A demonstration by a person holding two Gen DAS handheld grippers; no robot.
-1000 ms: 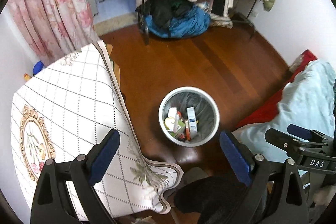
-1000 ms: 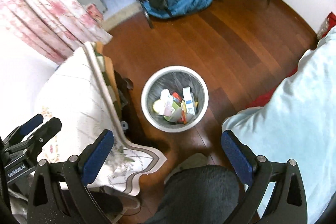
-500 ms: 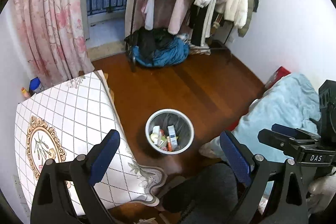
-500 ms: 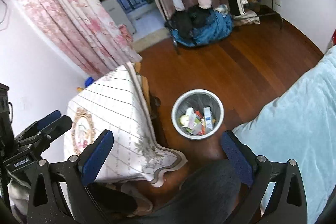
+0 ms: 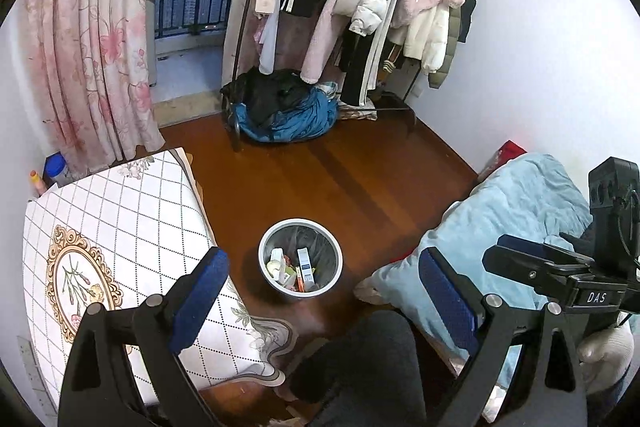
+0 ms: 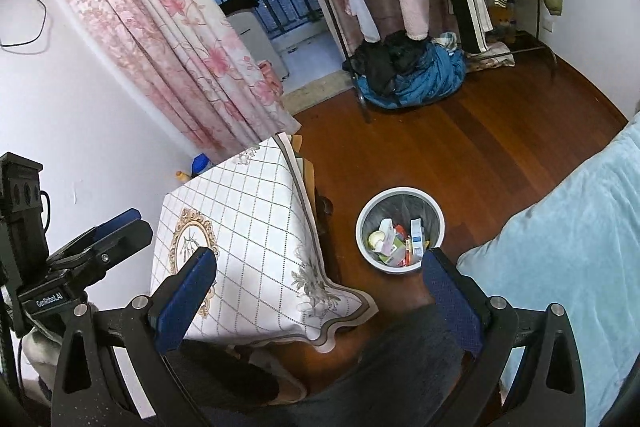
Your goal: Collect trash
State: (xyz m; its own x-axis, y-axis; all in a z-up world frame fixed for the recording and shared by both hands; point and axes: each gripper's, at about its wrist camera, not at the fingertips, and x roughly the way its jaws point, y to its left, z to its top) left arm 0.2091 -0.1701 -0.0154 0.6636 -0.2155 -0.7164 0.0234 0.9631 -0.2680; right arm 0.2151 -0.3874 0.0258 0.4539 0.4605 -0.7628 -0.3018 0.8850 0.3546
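Both grippers raised higher than before, left gripper [image 5: 320, 291] and right gripper [image 6: 316, 287] spread apart and empty, bin [image 5: 300, 257] of trash [image 5: 294, 267] far below on the floor [image 5: 360, 171].

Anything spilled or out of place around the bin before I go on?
No spill: the trash sits inside the upright bin, and the floor beside it looks clean. The one oddity is a heap of clothes lying under the rack.

Left gripper [image 5: 322, 291] and right gripper [image 6: 320, 291] — both empty, fingers wide apart (side by side) — high above floor
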